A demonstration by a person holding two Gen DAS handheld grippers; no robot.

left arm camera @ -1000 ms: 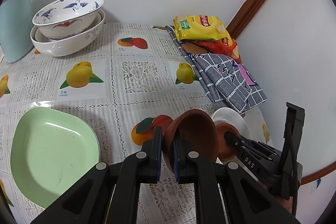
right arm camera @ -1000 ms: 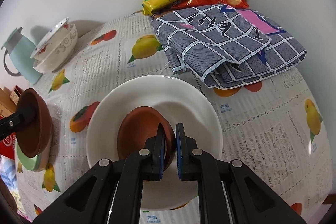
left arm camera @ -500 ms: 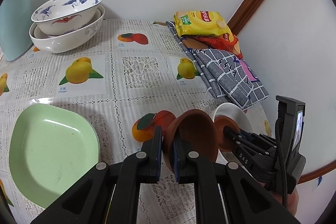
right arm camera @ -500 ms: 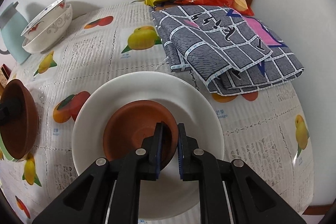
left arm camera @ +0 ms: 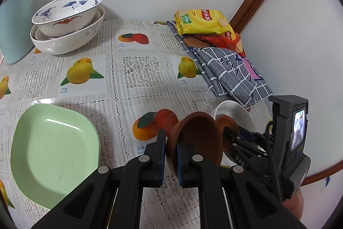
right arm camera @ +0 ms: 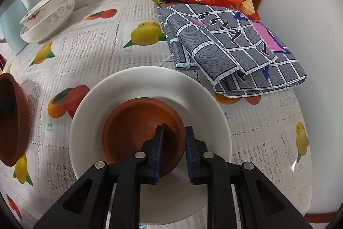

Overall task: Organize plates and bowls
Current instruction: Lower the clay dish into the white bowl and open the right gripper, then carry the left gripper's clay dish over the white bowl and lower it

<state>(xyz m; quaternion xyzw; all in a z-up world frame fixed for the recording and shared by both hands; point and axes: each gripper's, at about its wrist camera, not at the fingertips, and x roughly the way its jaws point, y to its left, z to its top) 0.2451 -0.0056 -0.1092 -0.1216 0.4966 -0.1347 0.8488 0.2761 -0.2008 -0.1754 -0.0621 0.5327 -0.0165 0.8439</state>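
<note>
Brown bowl [left arm camera: 199, 136] tipped sideways (rim-gripped) in left claw [left arm camera: 171, 156], mouth facing right.

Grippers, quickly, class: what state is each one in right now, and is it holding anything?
Left gripper: shut on a brown bowl, held up on edge.
Right gripper: open, jaws just parted; a second brown bowl sits released on the white plate.

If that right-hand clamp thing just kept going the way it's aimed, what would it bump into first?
Most likely the brown bowl on the white plate: the right gripper points down with its jaws, just opening, straddling the bowl's near rim. The pads seem clear of it, though depth is uncertain.
</note>
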